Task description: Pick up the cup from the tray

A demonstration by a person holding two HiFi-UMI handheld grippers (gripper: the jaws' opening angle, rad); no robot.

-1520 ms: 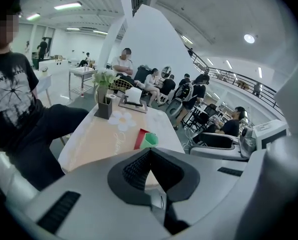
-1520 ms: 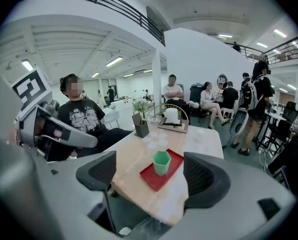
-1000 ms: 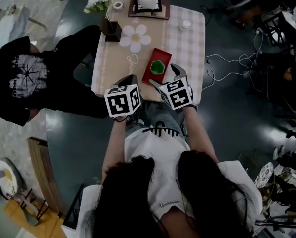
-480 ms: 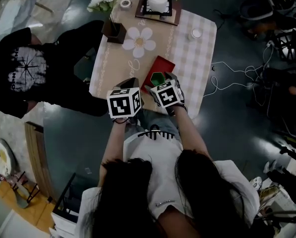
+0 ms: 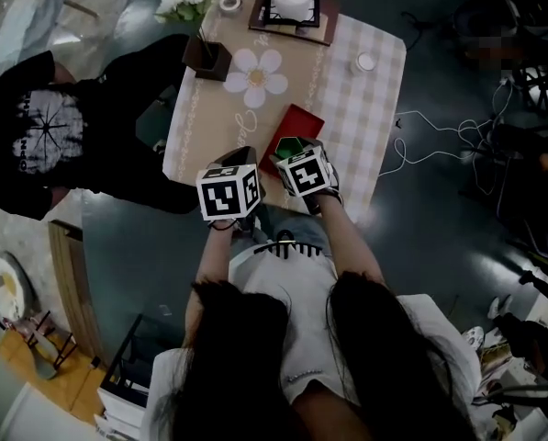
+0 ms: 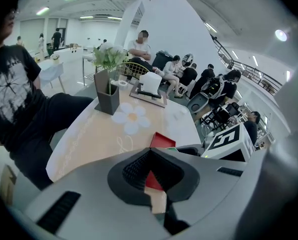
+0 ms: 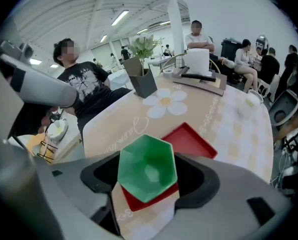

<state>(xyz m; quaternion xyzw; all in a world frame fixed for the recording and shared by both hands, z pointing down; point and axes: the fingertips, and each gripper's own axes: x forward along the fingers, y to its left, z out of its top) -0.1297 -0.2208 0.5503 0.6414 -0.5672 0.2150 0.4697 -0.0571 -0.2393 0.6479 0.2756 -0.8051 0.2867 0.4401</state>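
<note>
A green hexagonal cup (image 7: 148,168) stands on the near end of a red tray (image 7: 191,140) on the cloth-covered table. My right gripper (image 7: 149,176) has a jaw on either side of the cup, and the jaws are closing; I see no firm press on it. In the head view the right gripper (image 5: 296,150) covers most of the cup (image 5: 290,144), and the red tray (image 5: 303,122) shows beyond it. My left gripper (image 5: 240,157) hangs at the table's near edge, left of the tray, shut with nothing held. In the left gripper view its tips (image 6: 149,151) meet.
A person in a black shirt (image 5: 44,136) sits at the table's left side. A dark vase of flowers (image 5: 207,58), a white flower mat (image 5: 255,73), a white pot on a dark board (image 5: 290,3) and a small white dish (image 5: 365,62) are on the far half. Cables (image 5: 439,145) lie on the floor to the right.
My right gripper has moved forward over the tray's near end, so its jaws now flank the green cup. The left gripper has stayed at the table edge.
</note>
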